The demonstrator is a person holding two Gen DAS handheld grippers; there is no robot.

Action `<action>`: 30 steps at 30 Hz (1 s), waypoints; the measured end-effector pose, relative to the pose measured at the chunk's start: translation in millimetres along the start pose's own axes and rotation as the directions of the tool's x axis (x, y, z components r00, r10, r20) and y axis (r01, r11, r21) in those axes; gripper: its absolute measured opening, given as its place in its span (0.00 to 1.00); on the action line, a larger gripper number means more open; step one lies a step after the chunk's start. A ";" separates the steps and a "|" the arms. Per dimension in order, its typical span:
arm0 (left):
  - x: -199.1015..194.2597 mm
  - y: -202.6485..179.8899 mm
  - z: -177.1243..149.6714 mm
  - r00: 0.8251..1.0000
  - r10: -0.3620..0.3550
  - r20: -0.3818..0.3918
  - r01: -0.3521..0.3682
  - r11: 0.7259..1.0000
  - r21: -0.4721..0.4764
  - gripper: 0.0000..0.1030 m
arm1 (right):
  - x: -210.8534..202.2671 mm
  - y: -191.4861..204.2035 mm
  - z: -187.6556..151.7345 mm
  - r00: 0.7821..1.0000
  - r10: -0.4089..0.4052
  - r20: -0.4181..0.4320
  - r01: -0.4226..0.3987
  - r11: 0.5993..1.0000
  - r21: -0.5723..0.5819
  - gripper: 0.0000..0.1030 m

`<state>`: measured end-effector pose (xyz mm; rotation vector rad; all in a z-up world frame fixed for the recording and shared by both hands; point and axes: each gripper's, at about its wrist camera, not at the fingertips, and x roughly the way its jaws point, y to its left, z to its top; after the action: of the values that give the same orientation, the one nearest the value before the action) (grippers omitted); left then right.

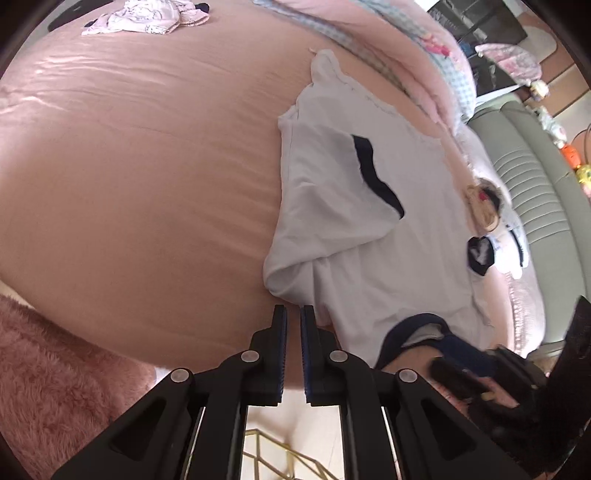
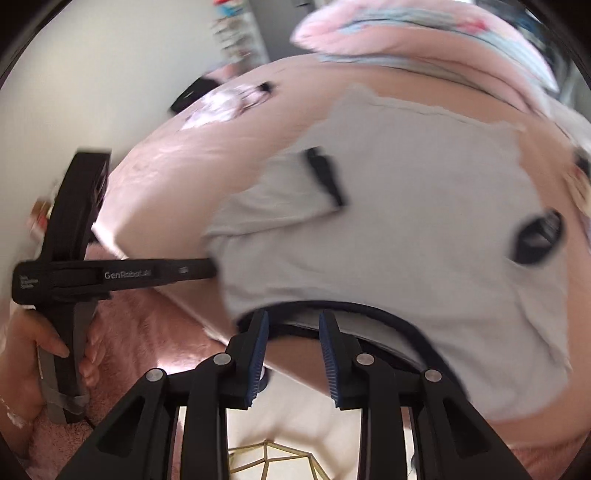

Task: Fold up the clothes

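Observation:
A light grey T-shirt (image 1: 369, 258) (image 2: 406, 221) with navy trim lies flat on the pink bed sheet (image 1: 147, 166). One sleeve is folded inward across the body, its navy cuff (image 1: 373, 177) (image 2: 325, 173) showing. The other sleeve's cuff (image 1: 480, 254) (image 2: 539, 240) lies at the far side. My left gripper (image 1: 293, 314) (image 2: 212, 267) sits at the folded edge of the shirt, its jaws a narrow gap apart with nothing between them. My right gripper (image 2: 293, 321) stands open just above the navy collar (image 2: 369, 308) (image 1: 417, 321), empty.
A patterned pile of clothes (image 1: 147, 16) (image 2: 221, 103) lies at the far end of the bed. A rolled pink quilt (image 1: 406, 48) borders the shirt. A fluffy pink rug (image 1: 48, 369) covers the floor beside the bed. A hand (image 2: 29, 350) holds the left gripper's handle.

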<state>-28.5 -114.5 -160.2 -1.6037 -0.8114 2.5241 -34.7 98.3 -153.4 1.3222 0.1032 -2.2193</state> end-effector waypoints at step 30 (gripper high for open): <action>3.8 -12.7 8.1 0.992 0.034 0.121 -0.048 0.991 0.122 0.20 | 6.9 -32.9 -7.7 0.995 -0.090 -0.053 0.095 0.990 0.109 0.55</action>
<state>-40.2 -105.6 -155.0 -1.4595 -0.6219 2.6621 -47.3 125.9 -169.9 1.4581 0.0607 -2.3004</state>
